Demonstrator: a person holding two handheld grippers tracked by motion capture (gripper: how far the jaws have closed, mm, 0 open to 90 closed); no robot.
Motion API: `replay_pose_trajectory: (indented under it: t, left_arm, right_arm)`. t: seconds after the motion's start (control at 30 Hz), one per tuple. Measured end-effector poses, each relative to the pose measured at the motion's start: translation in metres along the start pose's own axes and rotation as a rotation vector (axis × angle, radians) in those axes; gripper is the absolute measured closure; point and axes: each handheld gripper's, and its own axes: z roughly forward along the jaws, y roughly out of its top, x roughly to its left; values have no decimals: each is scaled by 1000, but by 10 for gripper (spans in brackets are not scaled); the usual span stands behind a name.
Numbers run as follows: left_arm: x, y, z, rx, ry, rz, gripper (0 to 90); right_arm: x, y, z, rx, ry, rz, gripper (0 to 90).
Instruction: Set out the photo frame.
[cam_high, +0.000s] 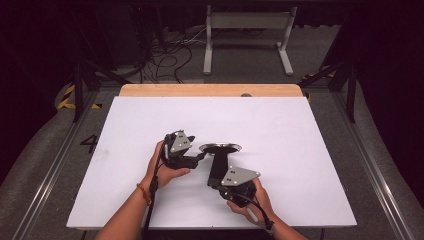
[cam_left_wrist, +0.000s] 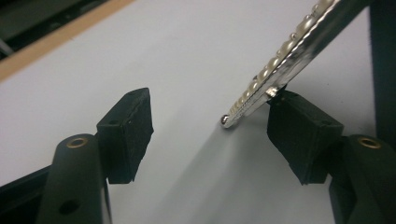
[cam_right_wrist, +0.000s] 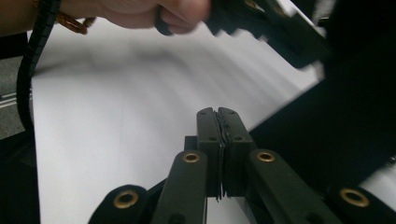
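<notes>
On the white table (cam_high: 280, 125), left of centre in the high view, the left hand (cam_high: 162, 172) holds the left gripper (cam_high: 199, 156), which points right toward a round silver-rimmed mirror (cam_high: 220, 148) on a black handle. In the left gripper view its jaws stand well apart with bare tabletop between them; the mirror's pearl-studded rim (cam_left_wrist: 280, 60) slants down from the upper right, and its lower edge rests against the tip of the right-hand pad (cam_left_wrist: 299, 123), while the other pad is clear of it, so nothing is clamped. Moving right, the mirror's dark handle (cam_high: 218, 167) runs down toward the right gripper (cam_high: 218, 184), carried by the right hand (cam_high: 252, 197) near the table's front edge. In the right gripper view its jaws (cam_right_wrist: 218, 135) are pressed tightly together, with a large black shape just beside them on the right; whether a thin part of the mirror is pinched there cannot be told. Beyond the table's wooden far strip (cam_high: 210, 90) lie cables (cam_high: 165, 57) and a grey stand (cam_high: 247, 37) on the floor.
</notes>
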Motion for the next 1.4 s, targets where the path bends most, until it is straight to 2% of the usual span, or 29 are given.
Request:
replay_pose_trajectory:
  t: [0.07, 0.1, 0.13, 0.17, 0.2, 0.23, 0.27, 0.37, 0.4, 0.47, 0.53, 0.6, 0.7, 0.73, 0.8, 0.87, 1.0, 1.1, 1.13, 1.3, 1.4]
  left_arm:
    - [1, -1, 6, -2, -19, -4, 340]
    - [1, -1, 6, -2, -19, -4, 343]
    - [0, 0, 7, -2, -17, 5, 370]
    - [-2, 1, 9, 0, -32, 25, 399]
    - [-3, 1, 10, 4, -52, 33, 425]
    - [-3, 1, 10, 4, -52, 33, 495]
    - [-4, 2, 12, 6, -63, 39, 495]
    - [-7, 1, 15, -7, -103, 33, 600]
    - [-9, 1, 16, -1, -91, 42, 651]
    - [-9, 1, 16, -2, -88, 47, 654]
    - [-10, 1, 15, 5, -82, 54, 666]
    - [-12, 1, 14, 18, -69, 62, 675]
    - [-13, 0, 10, 29, -61, 43, 685]
    - [-16, 0, 6, 51, -40, 55, 704]
    - [-17, 0, 3, 67, -24, 60, 713]
    - [-19, 0, 0, 70, -13, 52, 735]
    - [-24, 1, -4, 96, 9, 66, 747]
    - [-26, -1, -5, 90, 20, 76, 760]
    - [-27, -2, -5, 82, 21, 63, 770]
    - [-30, -3, -5, 72, 25, 60, 779]
    - [-31, -4, -4, 61, 23, 51, 774]
  right_arm:
    - [5, 1, 14, 16, -20, -17, 883]
    - [5, 1, 14, 16, -20, -17, 883]
    - [7, 0, 20, 21, -24, -11, 851]
    - [8, -1, 24, 26, -47, -7, 853]
    - [8, -1, 26, 28, -49, -5, 863]
    - [8, -1, 26, 28, -49, -5, 863]
    - [9, -1, 28, 31, -58, -6, 879]
    - [10, -2, 32, 34, -79, -8, 890]
    - [12, -2, 34, 45, -105, -23, 891]
    - [12, -2, 35, 47, -106, -24, 891]
    - [12, -2, 35, 53, -137, -29, 883]
    - [10, -3, 35, 53, -131, -14, 885]
    - [11, -4, 36, 66, -139, -23, 887]
    - [13, -4, 36, 71, -151, -29, 882]
    - [14, -4, 36, 74, -159, -35, 879]
    - [16, -5, 40, 83, -161, -16, 868]
    - [18, -6, 41, 92, -168, -9, 867]
    - [15, -8, 35, 91, -165, 0, 882]
    - [12, -10, 33, 94, -164, 0, 884]
    - [4, -16, 24, 99, -160, -7, 892]
    - [1, -18, 19, 101, -154, 10, 894]
